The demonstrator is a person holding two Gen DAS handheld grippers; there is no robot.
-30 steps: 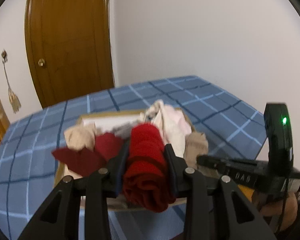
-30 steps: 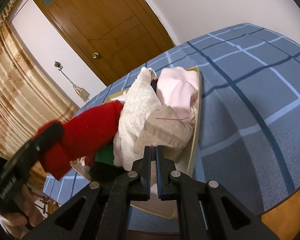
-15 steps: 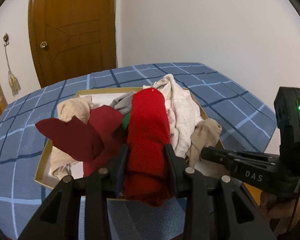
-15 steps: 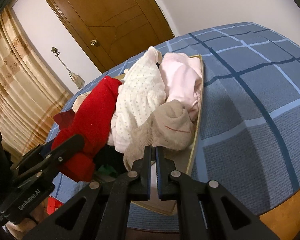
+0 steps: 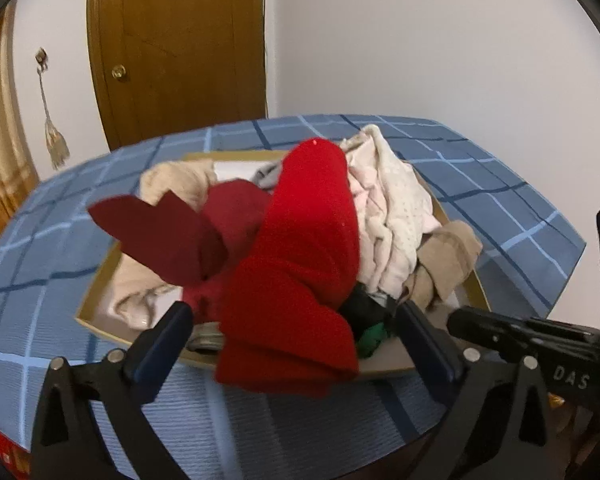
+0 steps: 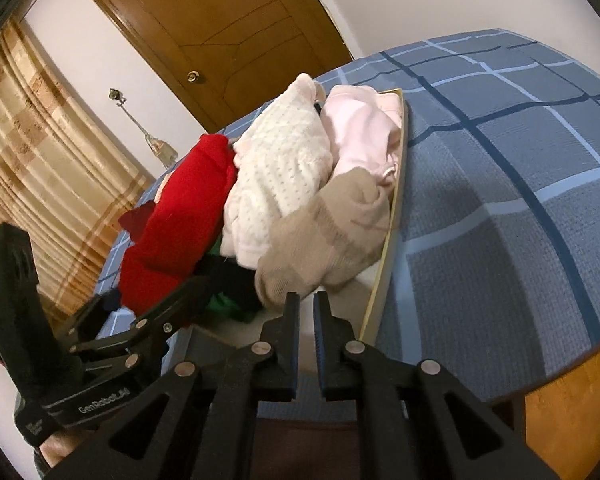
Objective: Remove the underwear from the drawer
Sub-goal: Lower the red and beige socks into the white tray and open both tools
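Note:
A bright red piece of underwear [image 5: 304,260] lies slumped over the front rim of the shallow tan drawer [image 5: 96,284] on the bed. My left gripper [image 5: 292,312] straddles it, its jaws opening wide and the pads clear of the cloth on both sides. The right wrist view shows the same red underwear [image 6: 176,224] beside the left gripper's fingers [image 6: 168,312]. My right gripper [image 6: 306,300] is shut with nothing in it, just before the drawer's near right corner, by a beige garment [image 6: 332,232].
The drawer also holds a dark red garment [image 5: 168,236], a cream dotted one [image 5: 396,216], a pink one [image 6: 360,128] and green and black cloth [image 5: 372,332]. A blue checked bedcover [image 5: 500,200] lies under it. A wooden door [image 5: 180,48] and a curtain [image 6: 40,152] stand behind.
The left jaws have spread wide and let go of the red underwear, which has sagged onto the drawer's front rim. The left gripper has come lower. The right gripper has hardly moved.

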